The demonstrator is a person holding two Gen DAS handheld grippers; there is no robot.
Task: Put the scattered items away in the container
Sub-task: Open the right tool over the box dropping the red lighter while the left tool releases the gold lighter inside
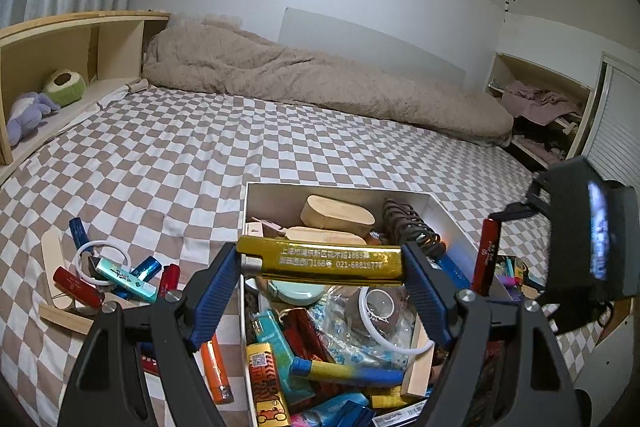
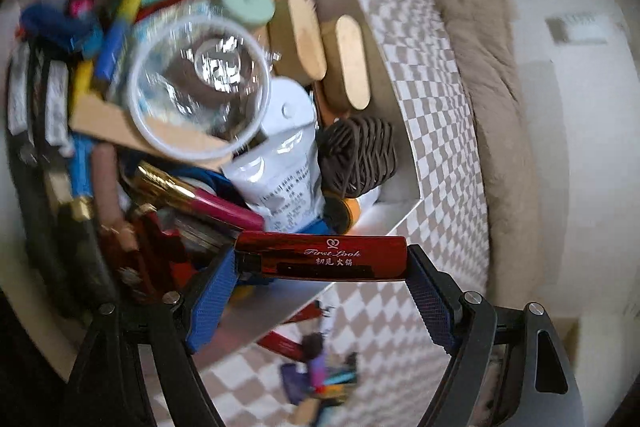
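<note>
Box [image 1: 434, 205] on bed [image 1: 200, 147]; lighter pile [image 1: 116, 277] left of box; blanket [image 1: 300, 75] behind.

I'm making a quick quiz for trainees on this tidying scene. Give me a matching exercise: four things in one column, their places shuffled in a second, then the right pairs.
Things:
1. gold lighter
2. red lighter
3. brown coil
4. purple plush toy

Places:
A. lying inside the white box
B. on the wooden shelf beside the bed
C. clamped in the left gripper
D. clamped in the right gripper

Pairs: 1-C, 2-D, 3-A, 4-B
</note>
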